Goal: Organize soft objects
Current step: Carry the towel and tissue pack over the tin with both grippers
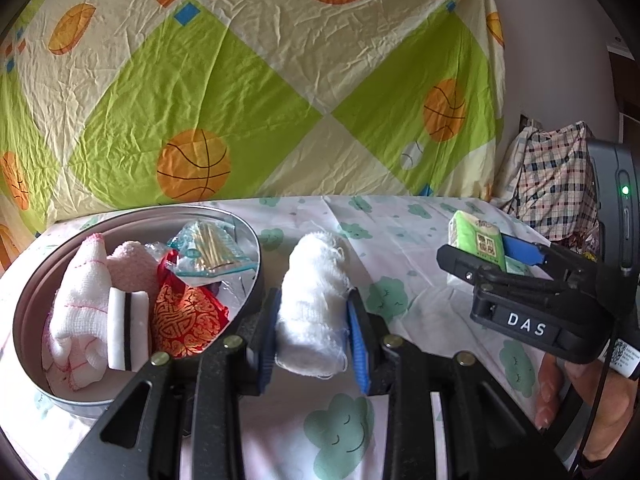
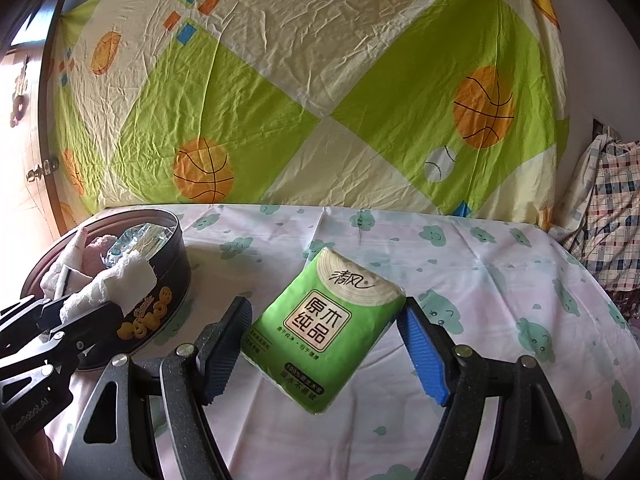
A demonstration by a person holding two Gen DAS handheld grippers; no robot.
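Note:
My left gripper (image 1: 312, 332) is shut on a white gauze roll (image 1: 312, 300), held beside the right rim of a round metal tin (image 1: 24, 320); the roll also shows in the right wrist view (image 2: 120, 284). The tin holds a red-stitched white cloth (image 1: 80, 300), a pink cloth (image 1: 132, 268), a white sponge (image 1: 128, 328), a red gold-patterned pouch (image 1: 184, 316) and a bag of cotton swabs (image 1: 208, 252). My right gripper (image 2: 324, 332) is shut on a green tissue pack (image 2: 324, 320), held above the bed; the pack also shows in the left wrist view (image 1: 476, 240).
The bed sheet (image 2: 480, 272) is white with green clouds. A green and cream basketball-print sheet (image 2: 280, 80) hangs behind it. A plaid cloth bundle (image 2: 608, 216) lies at the far right. The tin (image 2: 168, 280) stands at the left.

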